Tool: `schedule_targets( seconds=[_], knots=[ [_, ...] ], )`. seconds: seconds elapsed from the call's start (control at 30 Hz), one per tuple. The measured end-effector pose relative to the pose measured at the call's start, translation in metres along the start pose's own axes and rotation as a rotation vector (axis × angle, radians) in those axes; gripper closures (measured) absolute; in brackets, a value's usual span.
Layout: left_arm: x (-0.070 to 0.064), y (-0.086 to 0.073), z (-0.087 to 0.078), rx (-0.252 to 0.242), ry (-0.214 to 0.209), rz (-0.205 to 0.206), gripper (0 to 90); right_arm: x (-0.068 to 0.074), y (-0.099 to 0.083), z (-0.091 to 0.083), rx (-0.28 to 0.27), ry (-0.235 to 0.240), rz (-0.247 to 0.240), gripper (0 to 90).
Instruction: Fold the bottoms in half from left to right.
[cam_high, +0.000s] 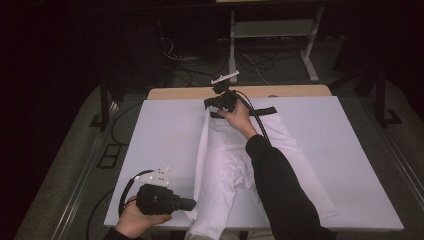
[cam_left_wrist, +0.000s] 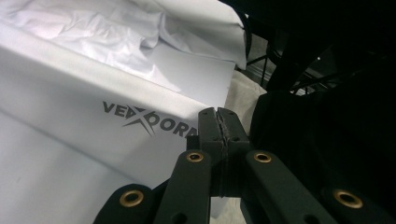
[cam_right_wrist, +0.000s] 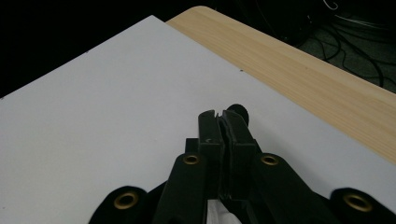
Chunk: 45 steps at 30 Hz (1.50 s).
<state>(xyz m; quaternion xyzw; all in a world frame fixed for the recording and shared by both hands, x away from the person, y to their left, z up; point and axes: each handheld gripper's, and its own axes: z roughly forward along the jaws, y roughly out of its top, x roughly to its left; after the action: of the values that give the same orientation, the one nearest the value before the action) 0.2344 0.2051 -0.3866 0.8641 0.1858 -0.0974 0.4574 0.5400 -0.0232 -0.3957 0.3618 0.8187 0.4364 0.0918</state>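
A dark room with cables on the floor (cam_high: 200, 70) surrounds a table (cam_high: 300, 91) whose wooden far edge shows beyond a white sheet (cam_high: 160, 135) that covers most of its top. On the sheet lies a pair of white trousers (cam_high: 220, 165), running from the black waistband (cam_high: 265, 111) near the far edge down to the near edge, where the legs hang a little over it. One leg is folded over toward the middle, and the cloth is bunched where the sleeve crosses it.

The right gripper (cam_high: 216, 102) sits at the far edge, at the waistband's left end. In the right gripper view its jaws are pressed together, with a sliver of white cloth and a dark bit showing at them, so it seems to be clamped on the trousers at the waistband, though the pinch itself is hard to make out.

The left gripper (cam_high: 192, 204) is at the near edge, at the hem of the folded leg. In the left gripper view its jaws are clenched, with the cloth meeting them; the fabric beside them bears a dark printed logo (cam_left_wrist: 147, 119).
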Motion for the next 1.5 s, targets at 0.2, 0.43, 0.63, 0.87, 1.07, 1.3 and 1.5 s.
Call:
schedule_targets(
  seconds=[0.2, 0.43, 0.63, 0.87, 1.07, 1.3, 1.5],
  knots=[
    [0.000, 0.012, 0.014, 0.007, -0.034, 0.024, 89.1, -0.007, -0.005, -0.008, 0.002, -0.005, 0.007, 85.8],
    [0.000, 0.026, 0.029, 0.024, -0.062, 0.055, 89.1, -0.018, -0.009, -0.018, -0.004, -0.008, 0.024, 85.9],
    [0.000, 0.035, 0.039, 0.026, -0.081, 0.072, 89.1, -0.028, -0.016, -0.028, -0.004, -0.009, 0.043, 85.9],
    [-0.001, 0.048, 0.051, 0.021, -0.106, 0.094, 89.1, -0.039, -0.020, -0.039, -0.010, -0.018, 0.058, 85.9],
    [-0.004, 0.059, 0.063, 0.032, -0.125, 0.118, 89.1, -0.050, -0.025, -0.053, -0.019, -0.029, 0.065, 85.9],
    [-0.006, 0.068, 0.076, 0.033, -0.151, 0.132, 89.1, -0.059, -0.028, -0.064, -0.024, -0.039, 0.072, 85.9],
    [-0.007, 0.075, 0.089, 0.034, -0.172, 0.142, 89.1, -0.069, -0.032, -0.073, -0.026, -0.046, 0.074, 85.9]
  ],
)
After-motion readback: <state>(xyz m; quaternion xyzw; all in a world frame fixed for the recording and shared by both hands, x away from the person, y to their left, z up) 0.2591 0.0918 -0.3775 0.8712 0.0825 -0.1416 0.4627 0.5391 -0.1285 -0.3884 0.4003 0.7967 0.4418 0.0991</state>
